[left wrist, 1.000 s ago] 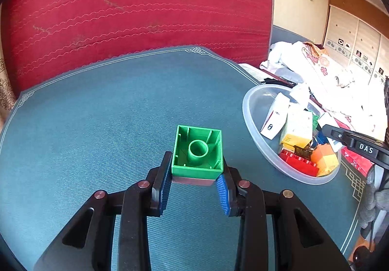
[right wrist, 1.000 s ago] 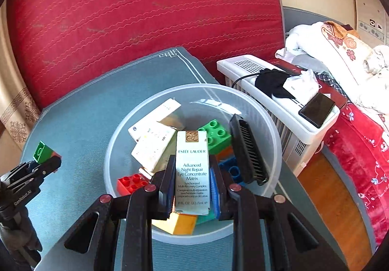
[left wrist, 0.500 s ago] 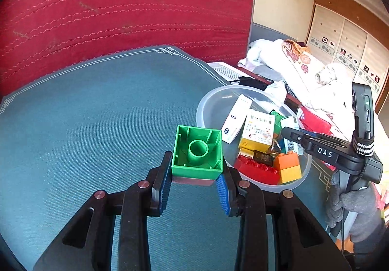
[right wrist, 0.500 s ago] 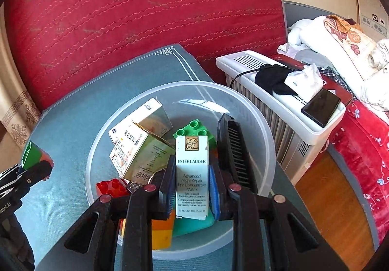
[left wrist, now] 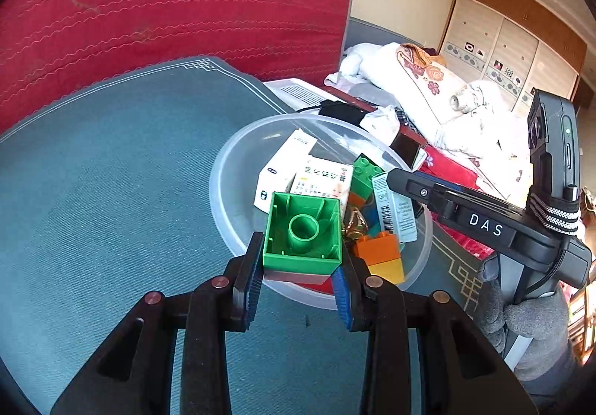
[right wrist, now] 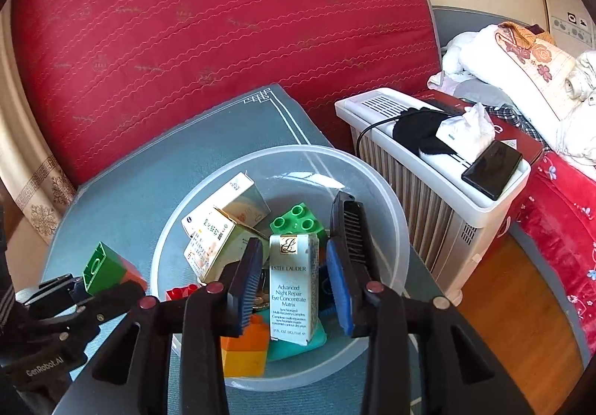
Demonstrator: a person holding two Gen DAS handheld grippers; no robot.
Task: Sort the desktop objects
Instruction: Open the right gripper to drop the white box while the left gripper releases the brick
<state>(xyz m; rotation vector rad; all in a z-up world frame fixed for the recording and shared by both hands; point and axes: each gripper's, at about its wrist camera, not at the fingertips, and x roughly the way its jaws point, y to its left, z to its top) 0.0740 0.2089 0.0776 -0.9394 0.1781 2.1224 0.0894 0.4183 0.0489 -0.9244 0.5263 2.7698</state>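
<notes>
My left gripper (left wrist: 298, 288) is shut on a green toy brick (left wrist: 302, 234) with a red-brown layer under it, hollow side facing the camera, held over the near rim of the clear plastic bowl (left wrist: 219, 169). In the right wrist view the same brick (right wrist: 100, 268) shows at the lower left. My right gripper (right wrist: 294, 247) hangs over the bowl (right wrist: 395, 214) with its jaws opening. The white Estee Lauder box (right wrist: 292, 288) stands between the pads with a gap on each side, its base among the bricks in the bowl.
The bowl holds white medicine boxes (right wrist: 219, 229), a green brick (right wrist: 296, 223), a black comb (right wrist: 352, 229) and orange and yellow bricks (right wrist: 246, 348). A white heater (right wrist: 428, 169) carrying a phone and tissues stands right of the teal-covered table (left wrist: 111, 173). A red cushion rises behind.
The right jaws have parted from the Estee Lauder box, which now rests in the bowl. The left gripper has carried the green brick to the right, up to the bowl's rim.
</notes>
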